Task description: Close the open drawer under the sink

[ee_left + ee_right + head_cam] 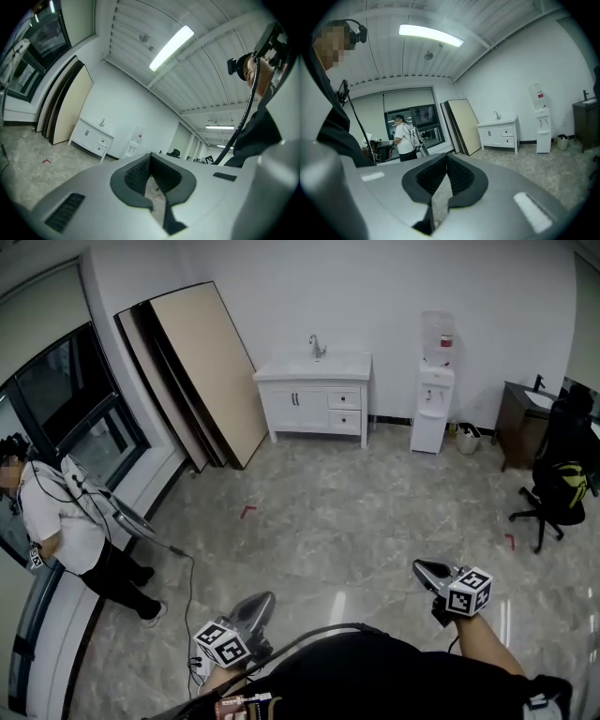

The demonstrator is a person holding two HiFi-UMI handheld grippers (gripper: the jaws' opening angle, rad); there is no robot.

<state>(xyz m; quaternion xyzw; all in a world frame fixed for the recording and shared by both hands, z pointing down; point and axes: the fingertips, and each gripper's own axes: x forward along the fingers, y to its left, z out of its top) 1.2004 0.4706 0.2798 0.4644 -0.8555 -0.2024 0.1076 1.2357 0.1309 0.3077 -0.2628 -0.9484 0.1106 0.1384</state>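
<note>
The white sink cabinet (319,397) stands against the far wall, with a tap on top and two small drawers (344,409) on its right side. From this distance I cannot tell which drawer stands open. It also shows small in the left gripper view, cabinet (91,138), and in the right gripper view, cabinet (502,133). My left gripper (265,598) and right gripper (418,566) hang low in the head view, far from the cabinet across the floor. Both are shut with nothing between the jaws, seen close in left gripper (150,160) and right gripper (446,158).
Large boards (202,371) lean on the wall left of the cabinet. A water dispenser (434,399) stands to its right, then a dark cabinet (520,423) and an office chair (558,486). A person (70,535) stands by the window at left. Marble floor lies between.
</note>
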